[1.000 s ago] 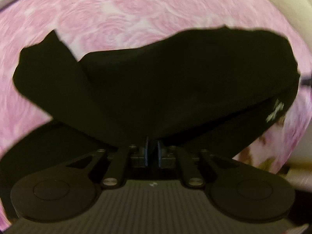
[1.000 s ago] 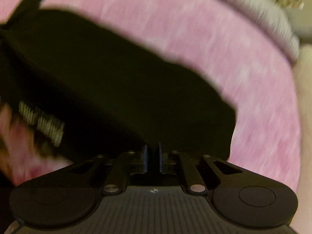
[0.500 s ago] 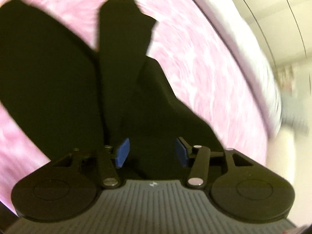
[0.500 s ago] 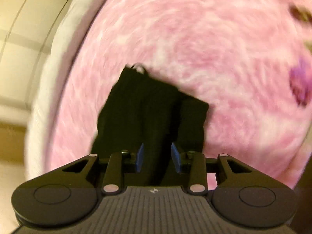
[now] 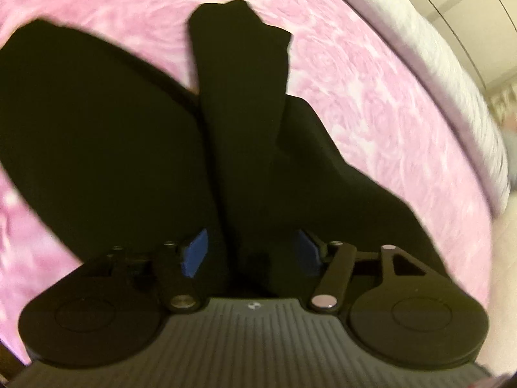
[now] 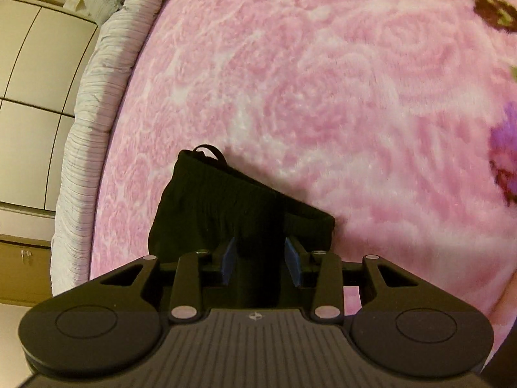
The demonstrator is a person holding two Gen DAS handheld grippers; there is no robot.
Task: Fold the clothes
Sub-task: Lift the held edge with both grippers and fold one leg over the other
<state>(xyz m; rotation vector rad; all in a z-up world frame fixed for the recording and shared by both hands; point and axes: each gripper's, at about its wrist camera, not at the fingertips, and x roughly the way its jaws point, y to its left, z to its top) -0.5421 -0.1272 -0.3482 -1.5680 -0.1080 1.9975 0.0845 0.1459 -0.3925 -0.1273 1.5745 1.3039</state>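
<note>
1. Black garment (image 5: 135, 148) lay on the pink rose-patterned bed (image 5: 371, 103), a fold running between both sets of pads.
2. Left hand-held gripper (image 5: 250, 249) was opening, pads clear of the cloth.
3. Right hand-held gripper (image 6: 261, 257) stood part open over the waistband (image 6: 245, 190); no pad contact was visible.
4. Bare bedding extended beyond.

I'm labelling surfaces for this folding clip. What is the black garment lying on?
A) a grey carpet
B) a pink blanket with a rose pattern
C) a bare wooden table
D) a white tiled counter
B: the black garment lies on a pink blanket with a rose pattern, seen in both wrist views.
</note>
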